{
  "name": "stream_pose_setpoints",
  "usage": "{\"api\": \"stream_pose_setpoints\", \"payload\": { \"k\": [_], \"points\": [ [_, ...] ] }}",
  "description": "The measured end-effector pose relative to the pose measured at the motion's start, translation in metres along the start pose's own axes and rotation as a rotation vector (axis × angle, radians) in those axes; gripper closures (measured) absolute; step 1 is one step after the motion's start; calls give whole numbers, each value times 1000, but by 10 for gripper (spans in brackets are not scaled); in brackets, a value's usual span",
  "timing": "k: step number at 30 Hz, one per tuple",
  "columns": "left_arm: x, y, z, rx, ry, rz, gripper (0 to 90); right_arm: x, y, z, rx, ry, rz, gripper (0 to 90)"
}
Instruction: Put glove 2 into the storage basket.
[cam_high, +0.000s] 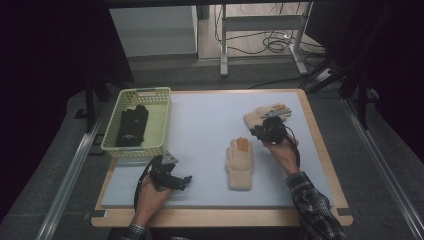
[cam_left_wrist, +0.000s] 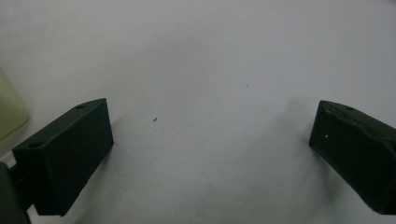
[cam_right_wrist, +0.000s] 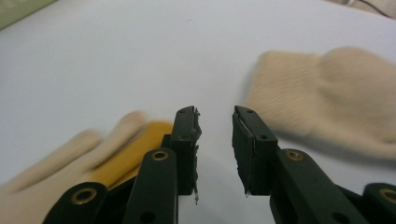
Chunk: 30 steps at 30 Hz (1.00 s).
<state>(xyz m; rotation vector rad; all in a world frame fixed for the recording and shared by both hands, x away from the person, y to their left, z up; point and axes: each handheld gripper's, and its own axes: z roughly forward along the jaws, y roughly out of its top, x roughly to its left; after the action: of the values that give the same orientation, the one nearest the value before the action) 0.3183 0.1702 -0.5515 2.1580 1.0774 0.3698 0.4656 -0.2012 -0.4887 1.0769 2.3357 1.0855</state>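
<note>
Two beige knit gloves lie on the pale mat (cam_high: 200, 125). One glove (cam_high: 239, 162) with orange fingertips lies flat at the centre, cuff toward me. The other glove (cam_high: 260, 116) lies farther back on the right. My right gripper (cam_high: 260, 131) hovers between them, open by a narrow gap with nothing between the jaws. In the right gripper view (cam_right_wrist: 215, 114) the centre glove's fingers (cam_right_wrist: 93, 149) are at lower left and the far glove's cuff (cam_right_wrist: 327, 93) at right. My left gripper (cam_high: 184, 180) rests low near the front left, jaws wide open (cam_left_wrist: 210, 107) over bare mat.
A yellow-green plastic basket (cam_high: 162, 125) stands at the mat's back left with dark folded items (cam_high: 132, 125) inside; its corner (cam_left_wrist: 9, 116) shows in the left gripper view. A wooden table border (cam_high: 320, 145) frames the mat. Metal legs and cables lie beyond.
</note>
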Motion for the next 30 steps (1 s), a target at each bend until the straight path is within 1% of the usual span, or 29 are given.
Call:
{"api": "stream_pose_setpoints", "payload": {
  "k": [1, 3, 6, 9, 11, 13, 15, 18, 19, 20, 22, 23, 24, 26, 28, 29, 30],
  "points": [
    [0, 0, 0, 0, 0, 0, 0, -5, 3, 4, 0, -22, 4, 690],
    [0, 0, 0, 0, 0, 0, 0, -14, 6, 10, 6, -50, 13, 690],
    [0, 0, 0, 0, 0, 0, 0, -29, 8, 18, 13, -104, 38, 678],
    [0, 0, 0, 0, -1, 0, 0, -43, 7, 24, 26, -154, 61, 652],
    [0, 0, 0, 0, 0, 0, 0, -51, 5, 28, 27, -180, 76, 609],
    [0, 0, 0, 1, -1, 0, 0, -58, 3, 30, 22, -204, 95, 553],
    [0, 0, 0, 4, -1, 4, 0, -62, 1, 33, 25, -219, 113, 517],
    [0, 0, 0, 5, -1, 4, 0, -64, -3, 42, 54, -246, 103, 495],
    [0, 0, 0, 4, 0, 5, 0, -64, -5, 44, 60, -257, 99, 504],
    [0, 0, 0, 4, 0, 5, 0, -64, -7, 44, 47, -256, 112, 536],
    [0, 0, 0, 4, 0, 5, 0, -64, -9, 43, 35, -251, 148, 672],
    [0, 0, 0, 4, 0, 5, 0, -64, -10, 43, 34, -259, 149, 751],
    [0, 0, 0, 4, 1, 5, 0, -63, -10, 42, 39, -263, 142, 804],
    [0, 0, 0, 4, 0, 5, 0, -61, -8, 42, 54, -272, 136, 840],
    [0, 0, 0, 1, 1, 1, 0, -60, -7, 41, 71, -282, 110, 852],
    [0, 0, 0, 3, 0, 4, 0, -59, -7, 40, 73, -288, 98, 854],
    [0, 0, 0, 4, 0, 4, 0, -57, -7, 38, 74, -285, 92, 855]
  ]
}}
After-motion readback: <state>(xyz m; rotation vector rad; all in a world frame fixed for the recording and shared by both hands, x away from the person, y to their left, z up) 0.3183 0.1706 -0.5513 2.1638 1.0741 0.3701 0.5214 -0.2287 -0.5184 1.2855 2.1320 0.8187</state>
